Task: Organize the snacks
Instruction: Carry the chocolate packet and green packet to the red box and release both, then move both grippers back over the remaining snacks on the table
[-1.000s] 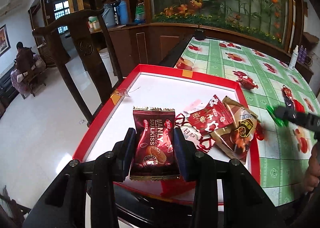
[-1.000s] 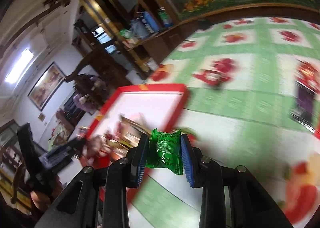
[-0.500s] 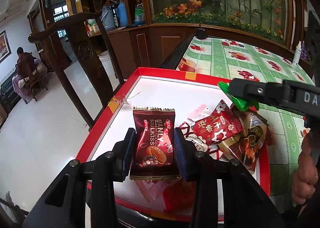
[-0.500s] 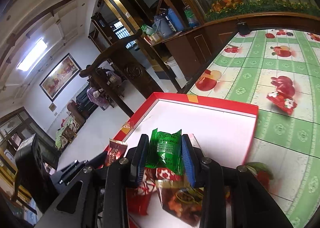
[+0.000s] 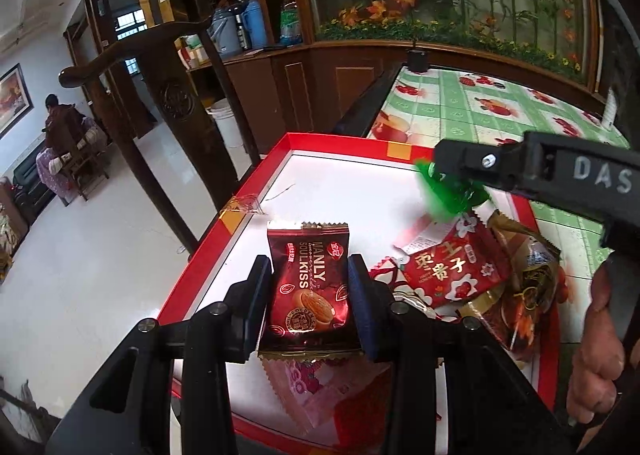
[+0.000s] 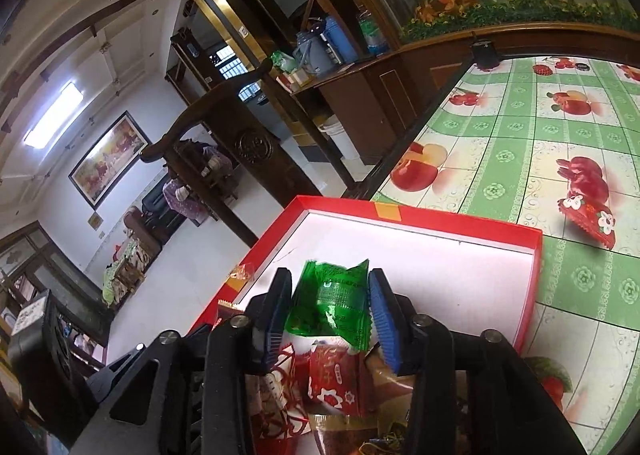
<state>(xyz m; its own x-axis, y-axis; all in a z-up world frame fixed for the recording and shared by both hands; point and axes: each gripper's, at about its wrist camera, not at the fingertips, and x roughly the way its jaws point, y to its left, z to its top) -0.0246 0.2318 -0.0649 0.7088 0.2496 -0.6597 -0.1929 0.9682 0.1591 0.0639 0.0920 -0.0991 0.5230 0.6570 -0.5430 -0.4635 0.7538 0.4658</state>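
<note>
In the left wrist view, the left gripper [image 5: 308,291] fills the lower middle of the frame, its jaws narrowed onto the sides of a dark red foil snack packet printed with a biscuit [image 5: 309,287]. The packet stands upright between the pads, above the near end of the shallow red-rimmed cardboard box with a white floor [image 5: 280,153]. To do this step well, I would lower it onto the bare white floor at centre frame before letting go, beside the heap, not on it.

Further right in that frame lies the heap: a bright red packet with white flowers and gold characters [image 5: 452,269] overlapping a brown and gold crinkled wrapper [image 5: 528,279], both against the box's right rim. Above them, at centre right, the right gripper [image 5: 448,179] reaches in from the right edge with a blurred green translucent wrapper [image 5: 450,197] at its tip.

The right wrist view shows that wrapper [image 6: 332,305] at lower centre, between the blue pads and over the heap. The jaws are opening; a gap shows beside the left pad, so the wrapper looks released or nearly so. At the right edge, one small red flowered packet [image 6: 592,217] remains on the green checked fruit-print tablecloth [image 6: 520,135], well apart from the box.
</note>
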